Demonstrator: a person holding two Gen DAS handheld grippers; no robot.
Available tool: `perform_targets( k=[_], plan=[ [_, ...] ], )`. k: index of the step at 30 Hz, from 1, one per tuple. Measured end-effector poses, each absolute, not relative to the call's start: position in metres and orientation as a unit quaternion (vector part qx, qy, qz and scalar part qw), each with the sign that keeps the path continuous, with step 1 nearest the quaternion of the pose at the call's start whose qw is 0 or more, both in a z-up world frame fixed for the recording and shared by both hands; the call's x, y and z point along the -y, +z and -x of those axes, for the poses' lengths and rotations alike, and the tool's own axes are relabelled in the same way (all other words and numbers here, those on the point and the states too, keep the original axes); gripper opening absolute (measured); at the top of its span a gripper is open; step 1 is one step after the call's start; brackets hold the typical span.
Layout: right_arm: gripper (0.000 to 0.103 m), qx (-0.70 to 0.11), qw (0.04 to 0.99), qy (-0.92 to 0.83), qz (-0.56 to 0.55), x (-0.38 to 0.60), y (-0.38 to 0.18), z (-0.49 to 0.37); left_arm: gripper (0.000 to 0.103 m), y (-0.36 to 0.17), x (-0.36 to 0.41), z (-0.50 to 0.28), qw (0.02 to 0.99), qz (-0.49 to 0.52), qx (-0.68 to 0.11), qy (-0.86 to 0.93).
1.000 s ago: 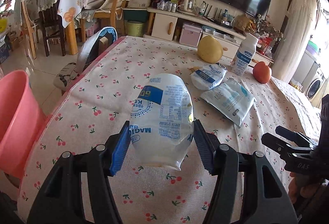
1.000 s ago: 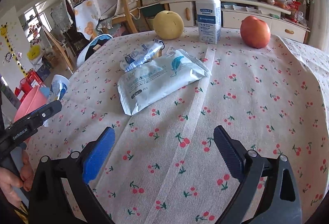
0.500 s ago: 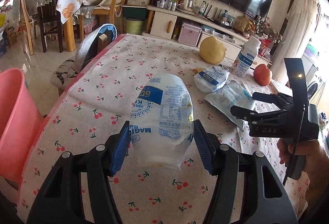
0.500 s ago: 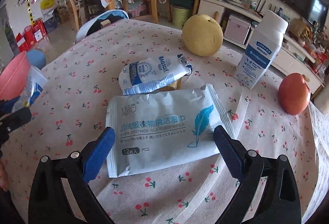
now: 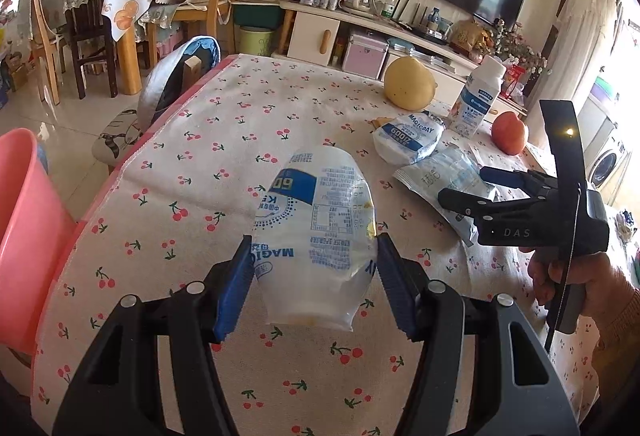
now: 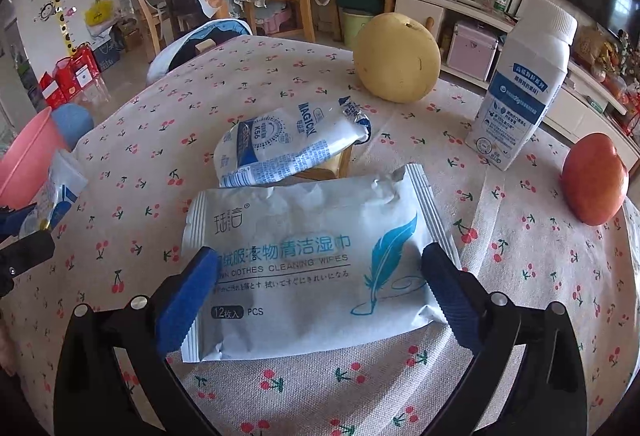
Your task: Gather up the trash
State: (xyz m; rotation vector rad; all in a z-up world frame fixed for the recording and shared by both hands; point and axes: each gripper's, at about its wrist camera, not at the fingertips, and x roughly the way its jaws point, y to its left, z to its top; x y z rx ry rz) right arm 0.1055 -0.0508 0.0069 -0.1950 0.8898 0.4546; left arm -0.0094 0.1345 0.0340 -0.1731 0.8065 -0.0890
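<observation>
My left gripper (image 5: pixel 316 288) is shut on a crumpled white and blue snack wrapper (image 5: pixel 316 228), held just above the cherry-print tablecloth (image 5: pixel 240 124). A white pack of cleaning wipes (image 6: pixel 312 236) lies flat on the cloth. My right gripper (image 6: pixel 320 296) stands open low over it, one blue pad by each end of the pack, and I cannot tell if they touch it. The left wrist view shows this gripper (image 5: pixel 464 184) at the pack's near edge, held by a hand (image 5: pixel 568 276). Behind the pack lies a second white and blue wrapper (image 6: pixel 288 144).
A pink bin (image 5: pixel 24 216) stands off the table's left edge. At the far side are a yellow round fruit (image 6: pixel 396 56), a white and blue bottle (image 6: pixel 520 88) and a red fruit (image 6: pixel 594 184). Chairs and a low cabinet stand beyond.
The right gripper moved across the table to the wipes pack, rolled level and now straddles it. The left gripper kept still with the wrapper in its grip.
</observation>
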Motion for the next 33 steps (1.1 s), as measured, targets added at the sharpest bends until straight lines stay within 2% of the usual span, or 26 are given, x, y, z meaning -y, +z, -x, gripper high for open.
perform_targets(
  k=[6,10,12,14,16,17,19,21,22,23,26,30,33],
  plan=[
    [0.095,-0.423,0.878,0.206,0.088,0.048,0.007,-0.099,0.062,0.031,-0.131,0.009,0.914,0.077,-0.396,-0.045],
    [0.084,-0.409,0.886,0.196,0.096,0.044,0.011,-0.089,0.062,0.031,-0.132,0.008,0.914,0.078,-0.397,-0.042],
    [0.074,-0.400,0.891,0.192,0.096,0.044,0.014,-0.083,0.062,0.030,-0.131,0.008,0.913,0.077,-0.399,-0.043],
    [0.052,-0.395,0.895,0.189,0.091,0.044,0.018,-0.080,0.062,0.030,-0.131,0.008,0.913,0.076,-0.399,-0.043],
    [0.038,-0.393,0.899,0.179,0.078,0.049,0.021,-0.078,0.062,0.029,-0.131,0.008,0.912,0.077,-0.400,-0.043],
    [0.037,-0.396,0.898,0.181,0.063,0.052,0.021,-0.078,0.062,0.029,-0.131,0.008,0.912,0.077,-0.400,-0.043],
    [0.037,-0.400,0.898,0.180,0.037,0.060,0.023,-0.076,0.062,0.029,-0.131,0.009,0.912,0.079,-0.399,-0.042],
    [0.049,-0.409,0.897,0.167,0.009,0.068,0.025,-0.070,0.062,0.029,-0.131,0.009,0.913,0.079,-0.398,-0.044],
    [0.067,-0.415,0.897,0.154,-0.003,0.071,0.025,-0.066,0.062,0.029,-0.131,0.010,0.913,0.080,-0.397,-0.044],
    [0.075,-0.423,0.895,0.143,-0.017,0.075,0.024,-0.062,0.062,0.030,-0.132,0.010,0.913,0.081,-0.397,-0.044],
    [0.076,-0.452,0.878,0.135,-0.079,0.080,0.013,-0.052,0.062,0.030,-0.132,0.009,0.912,0.085,-0.399,-0.048],
    [0.078,-0.441,0.879,0.145,-0.105,0.064,0.015,-0.048,0.061,0.030,-0.131,0.010,0.911,0.084,-0.401,-0.053],
    [0.090,-0.427,0.893,0.116,-0.081,0.045,0.019,-0.058,0.061,0.029,-0.132,0.010,0.910,0.085,-0.402,-0.052]
  ],
)
